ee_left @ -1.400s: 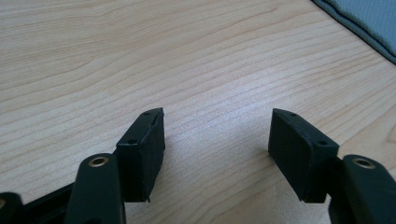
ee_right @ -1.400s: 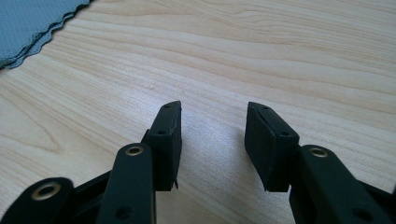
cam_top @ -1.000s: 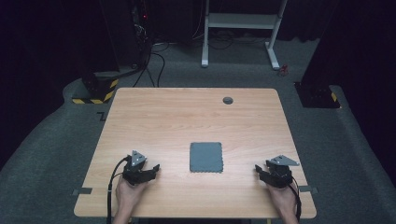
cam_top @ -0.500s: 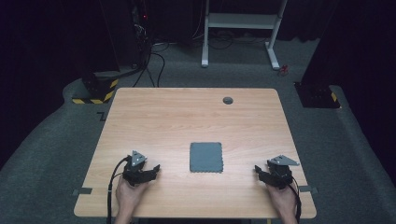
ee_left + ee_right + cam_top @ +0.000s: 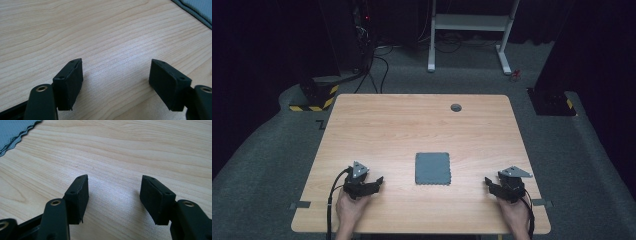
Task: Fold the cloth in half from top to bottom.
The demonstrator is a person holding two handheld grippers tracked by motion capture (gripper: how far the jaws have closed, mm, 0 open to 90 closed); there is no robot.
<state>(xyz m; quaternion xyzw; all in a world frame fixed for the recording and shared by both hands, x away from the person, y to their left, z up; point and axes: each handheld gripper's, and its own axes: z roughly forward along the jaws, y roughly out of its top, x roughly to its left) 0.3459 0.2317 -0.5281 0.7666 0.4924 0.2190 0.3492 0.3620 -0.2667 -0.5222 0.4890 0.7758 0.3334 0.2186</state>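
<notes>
On a pale wood-grain rectangular worktop [image 5: 412, 130], seen from above, a person's two hands rest near the close edge, each holding a black two-jaw gripper with a grey three-cornered plate on top. Between the two, and a little farther up the worktop than either, lies a flat dark grey square cloth with a scalloped edge [image 5: 432, 168], spread out and touching neither gripper. To the cloth's left sits the left gripper [image 5: 373, 183], its jaws pointing toward the cloth; a black cable [image 5: 332, 200] trails back from it along the person's left hand [image 5: 348, 210]. To the cloth's right sits the right gripper [image 5: 490, 184], jaws also pointing inward toward the cloth, held by the right hand [image 5: 514, 212]. In the left gripper view, the left gripper [image 5: 116, 77] has its jaws spread wide apart with bare wood between them, and the jaws have just been opening; a corner of the grey cloth [image 5: 197, 10] shows up and to the right of the jaws, well apart from them. In the right gripper view, the right gripper [image 5: 113, 195] likewise stands wide open over bare wood, its jaws having just been opening with no object between them; the cloth's wavy edge [image 5: 15, 132] appears up and to the left of the jaws, well apart. Far beyond both grippers, near the worktop's far edge, is a small round dark grommet hole [image 5: 456, 107].
</notes>
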